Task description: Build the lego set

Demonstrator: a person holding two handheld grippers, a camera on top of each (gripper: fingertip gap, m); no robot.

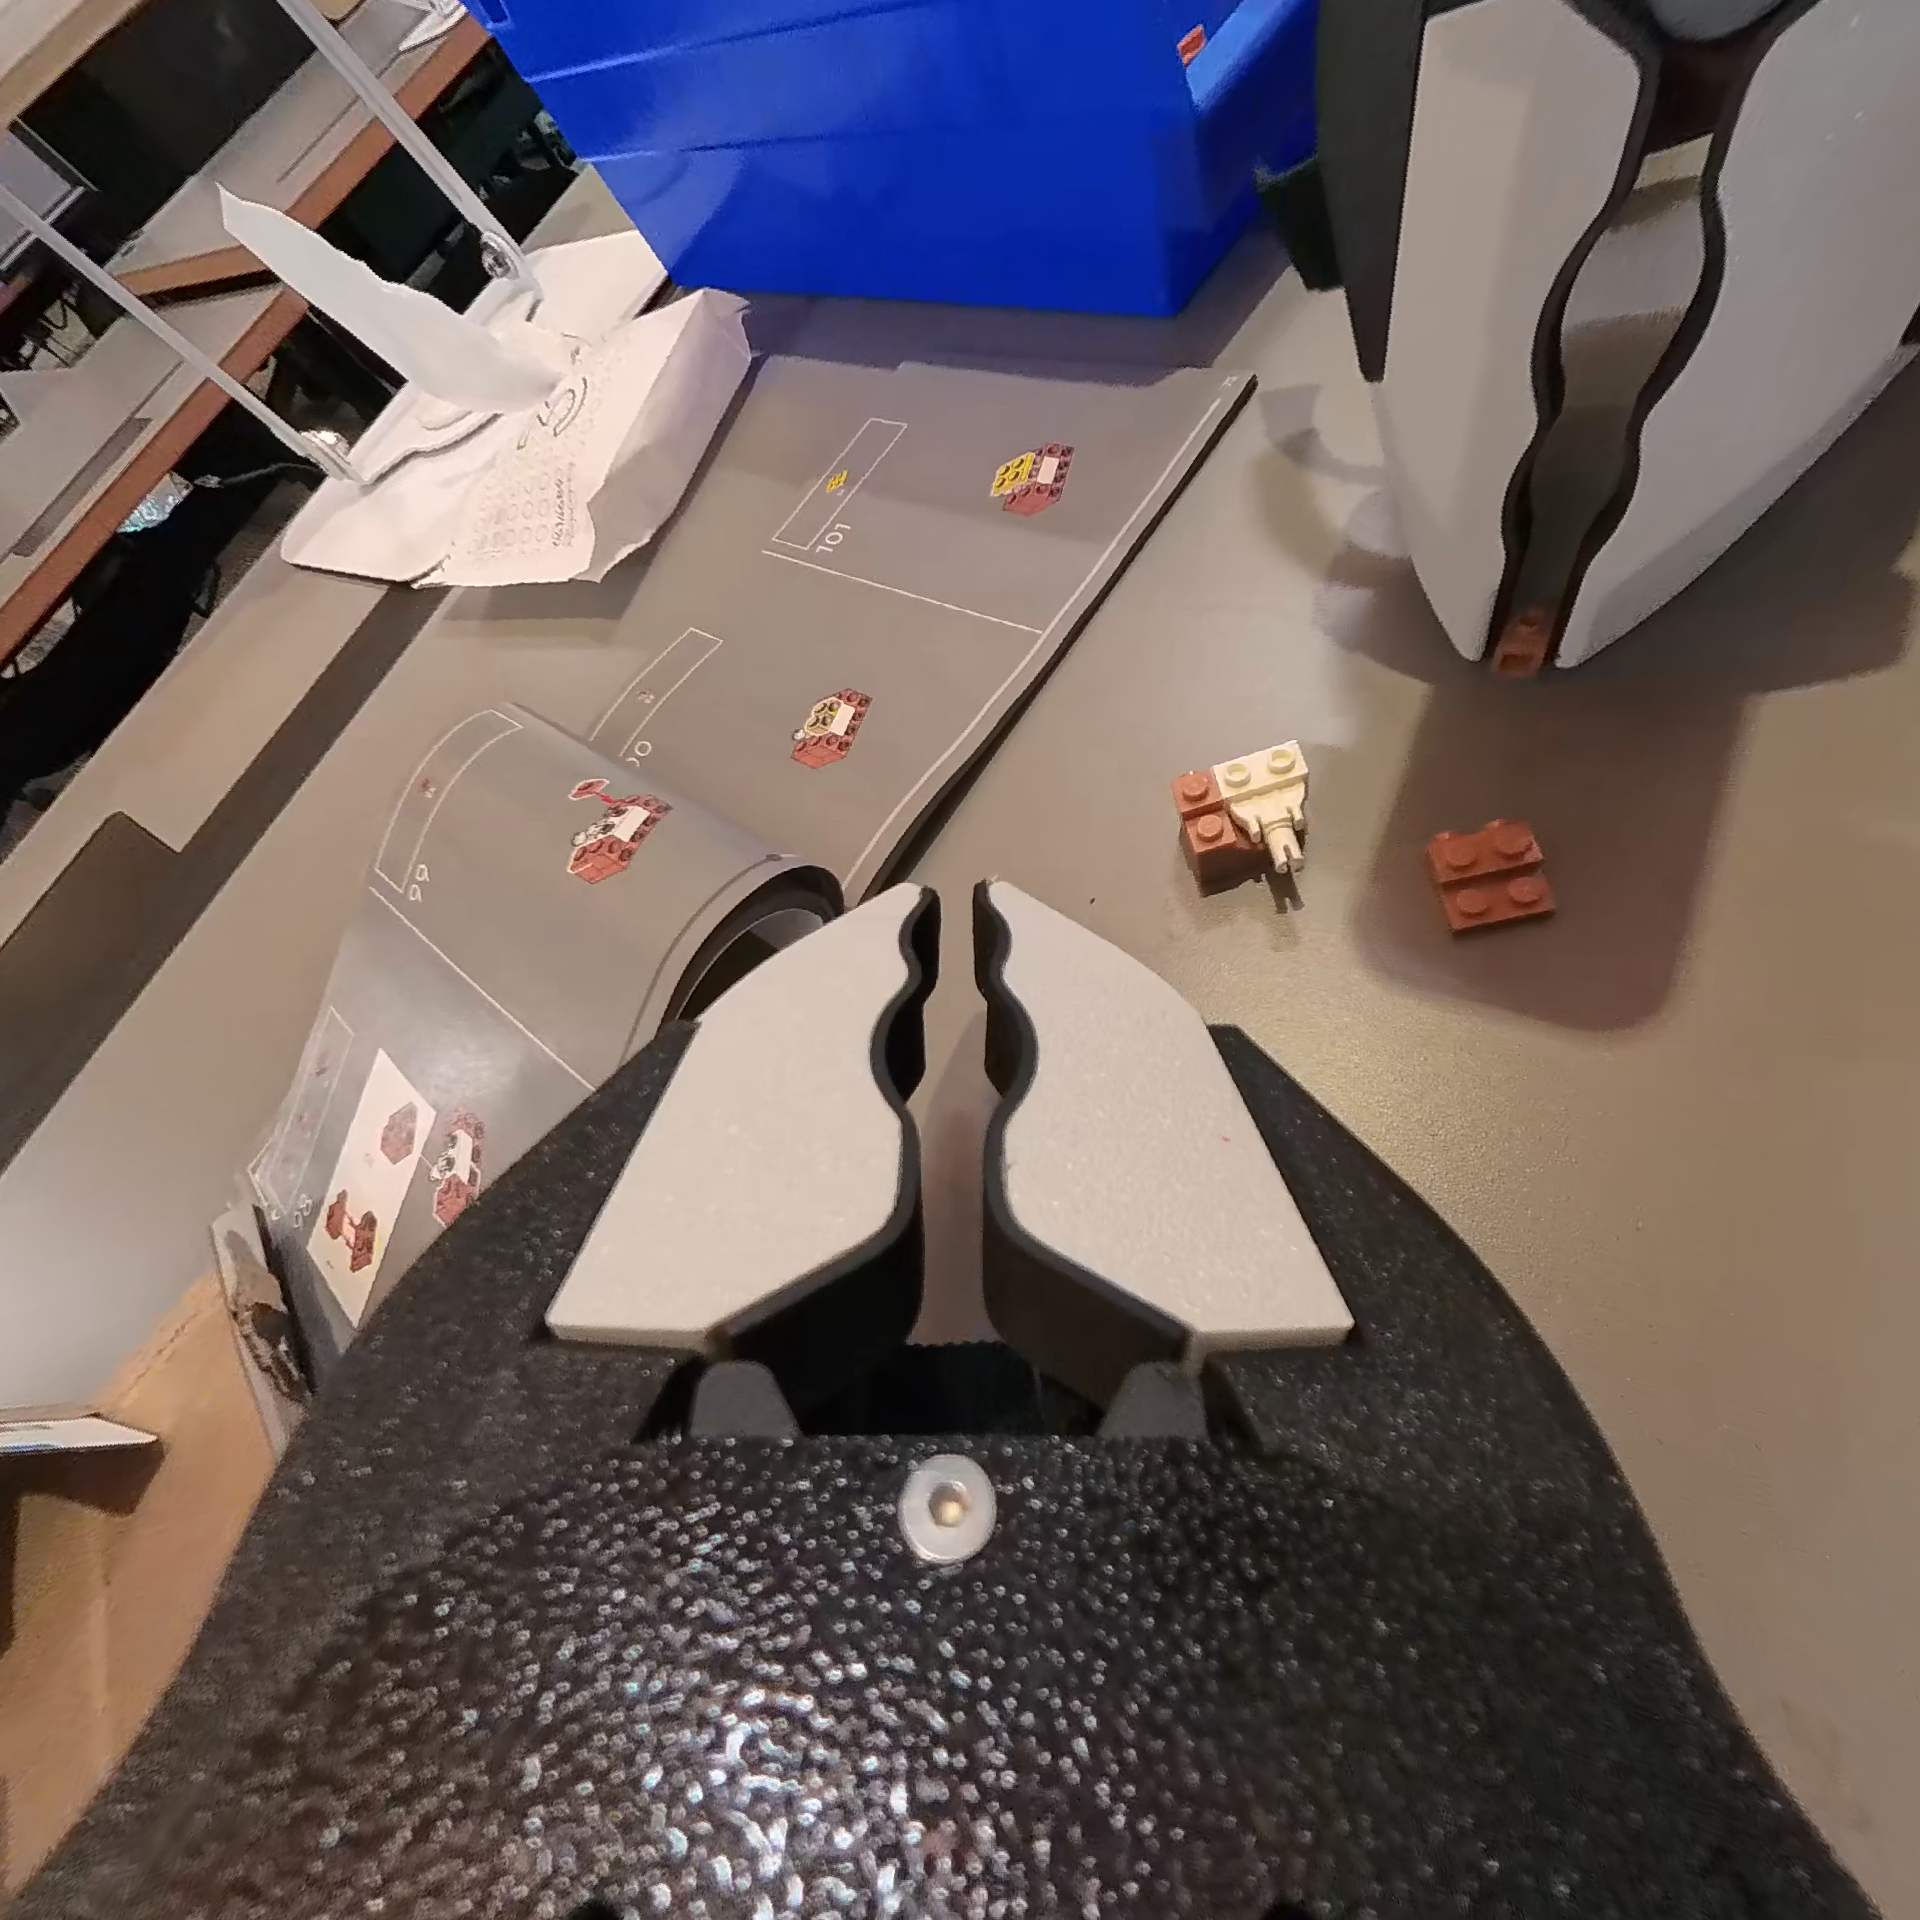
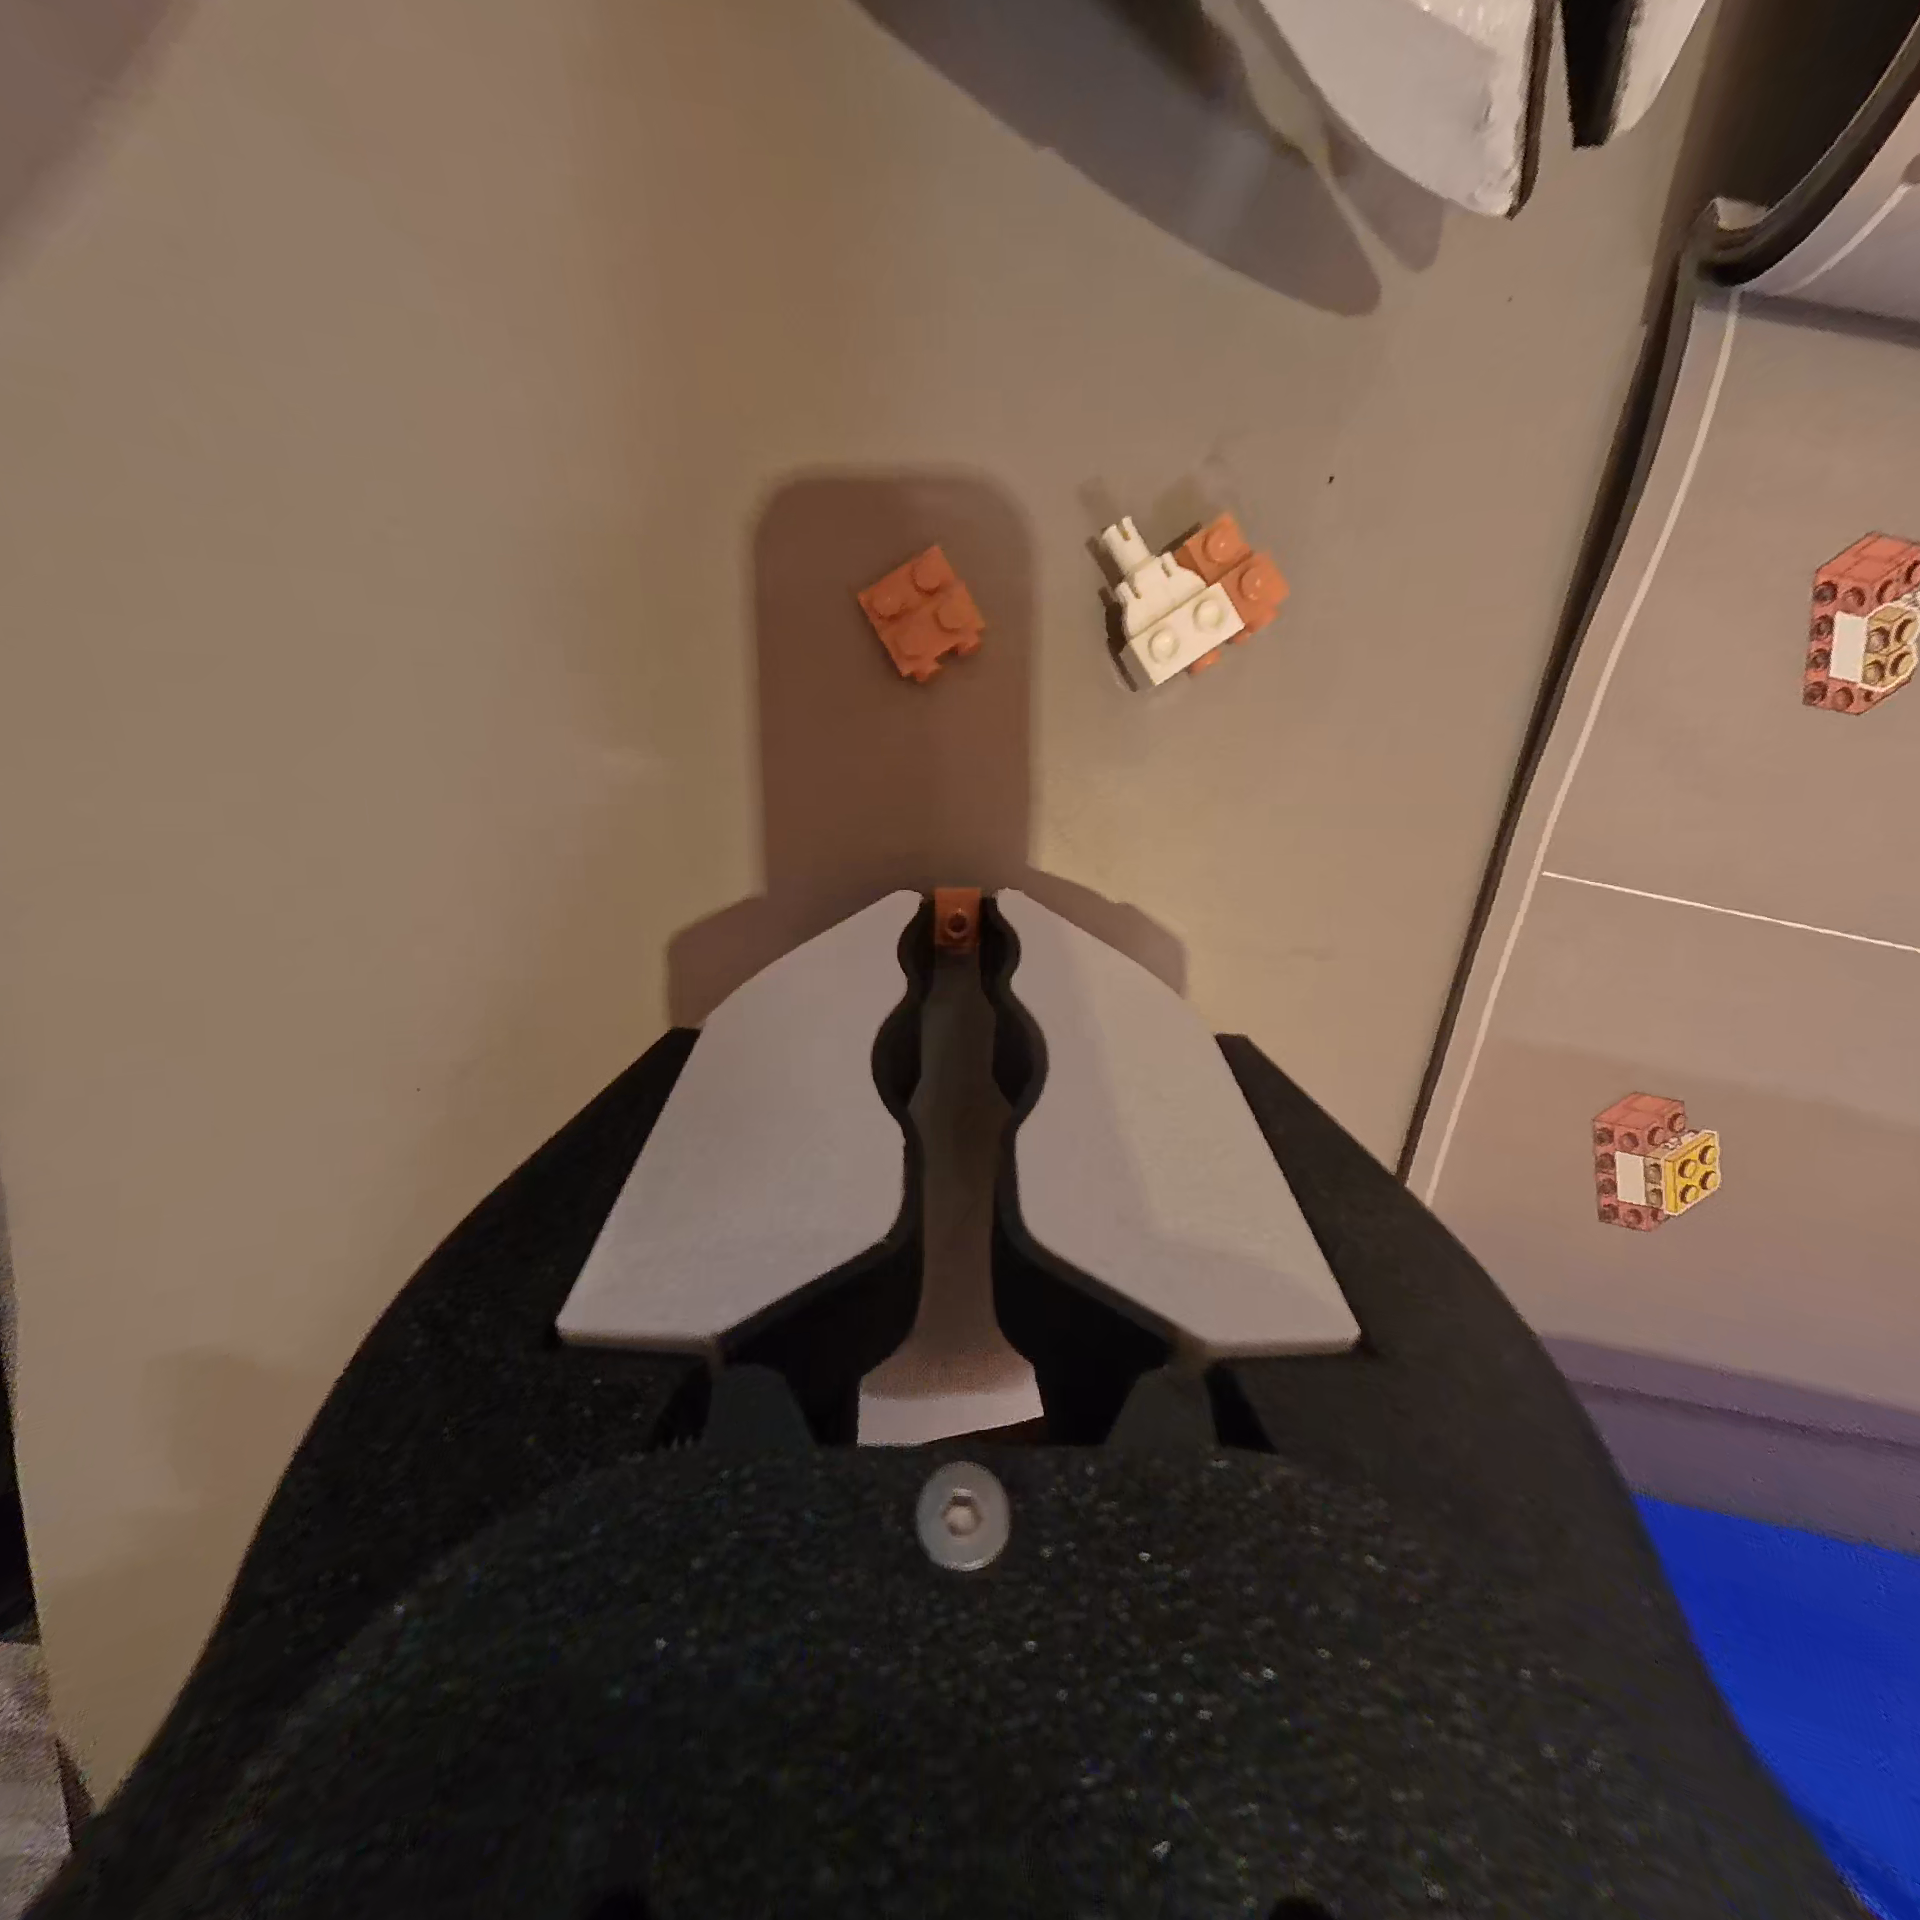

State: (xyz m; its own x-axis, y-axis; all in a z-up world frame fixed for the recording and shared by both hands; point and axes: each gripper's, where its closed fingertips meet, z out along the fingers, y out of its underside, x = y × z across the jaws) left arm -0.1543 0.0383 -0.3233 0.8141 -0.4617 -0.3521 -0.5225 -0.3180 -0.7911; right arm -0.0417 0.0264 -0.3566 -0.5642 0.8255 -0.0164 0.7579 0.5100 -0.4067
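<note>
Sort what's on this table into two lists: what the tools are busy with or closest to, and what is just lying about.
In hand or nearby:
- right tool, shut on a small brown brick
- left tool, nothing between its tips
- brown plate
- white-and-brown assembly
- instruction booklet

Lying about:
- blue bin
- crumpled white paper bag

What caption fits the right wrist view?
Right gripper pinching a small brown brick above the table.
</note>
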